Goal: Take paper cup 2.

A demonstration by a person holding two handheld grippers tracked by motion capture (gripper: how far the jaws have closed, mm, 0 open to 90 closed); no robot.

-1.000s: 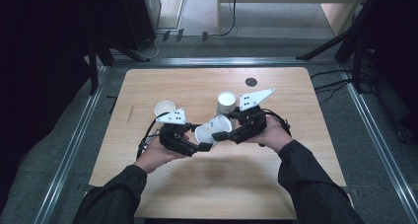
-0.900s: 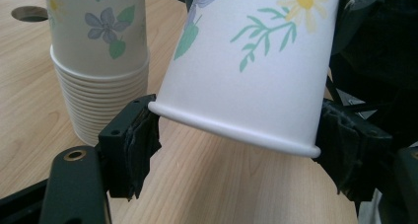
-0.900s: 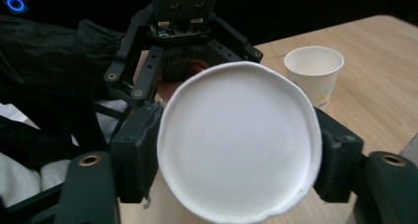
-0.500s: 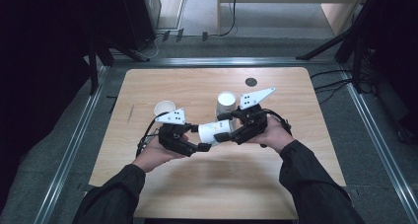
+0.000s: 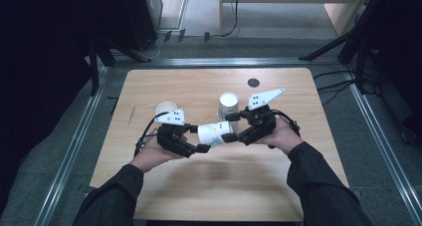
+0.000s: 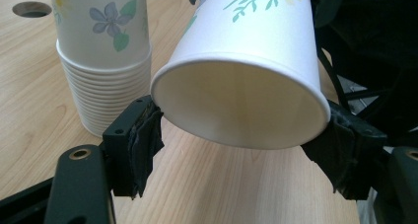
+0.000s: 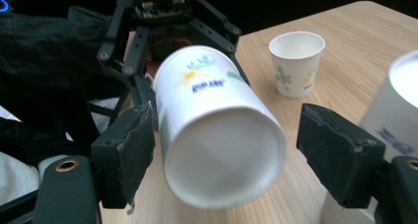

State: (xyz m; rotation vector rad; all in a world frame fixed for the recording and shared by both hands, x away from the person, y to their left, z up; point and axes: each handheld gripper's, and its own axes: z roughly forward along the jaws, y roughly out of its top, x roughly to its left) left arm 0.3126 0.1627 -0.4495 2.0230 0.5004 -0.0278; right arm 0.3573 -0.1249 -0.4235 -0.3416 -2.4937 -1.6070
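Observation:
A flowered paper cup (image 5: 214, 135) lies almost level in the air between my two grippers. My left gripper (image 5: 197, 139) is shut on its open rim; in the left gripper view the cup mouth (image 6: 241, 105) faces the camera with a pad touching each side. My right gripper (image 5: 231, 128) is open around the cup's closed base (image 7: 222, 165): its left pad rests against the cup wall, while its right pad stands clear of it. Behind the cup in the right gripper view, the left gripper (image 7: 167, 17) holds the far end.
An upside-down stack of matching cups (image 5: 228, 106) stands just behind the grippers, close to the right one. A single upright cup (image 5: 165, 109) stands behind my left hand. A round hole (image 5: 254, 82) sits in the wooden table (image 5: 219, 186) farther back.
The held cup has swung from a tilt to nearly level and edged slightly right. Both hands stay almost where they were.

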